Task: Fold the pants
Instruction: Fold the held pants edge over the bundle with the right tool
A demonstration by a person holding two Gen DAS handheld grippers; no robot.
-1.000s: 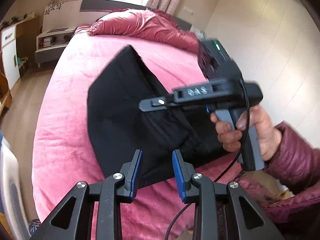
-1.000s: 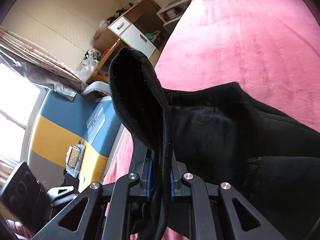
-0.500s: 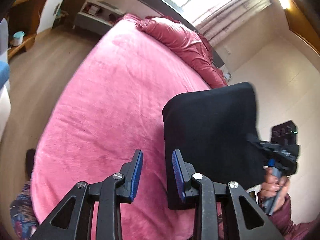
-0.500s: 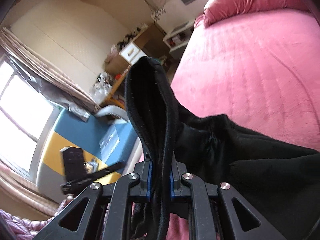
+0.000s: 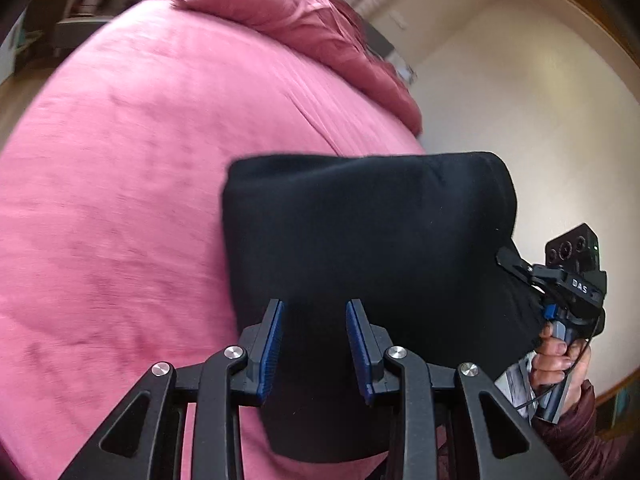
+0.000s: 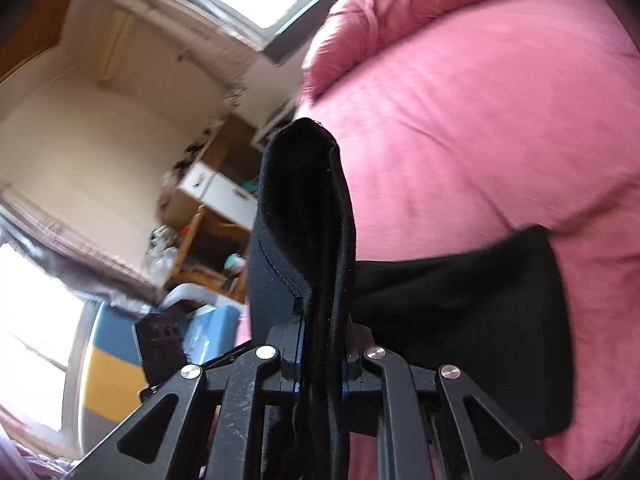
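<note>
A: Item one, the bed (image 5: 120, 184)?

B: Pink cover, spread ahead of and below both claws. It serves as the folding surface, so its middle is left bare for the cloth to come down on.

A: Item two, the pants (image 5: 360, 240)?

B: Black, already doubled into a block. One part lies on the bed just ahead of the left claw; the far edge is lifted off the cover at the right claw's end. In the right wrist view the raised edge (image 6: 308, 216) stands straight up from between the pads, the rest trailing off to the right of that claw onto the bed.

A: Item three, the right claw (image 6: 320, 348)?

B: Narrow, clamped on that bunched edge. Probably held high so the fold can be carried over.

A: Item four, the left claw (image 5: 314, 344)?

B: Partly apart, nothing pinched; the pants lie beyond its pads. Likely placed to steady the cloth.
</note>
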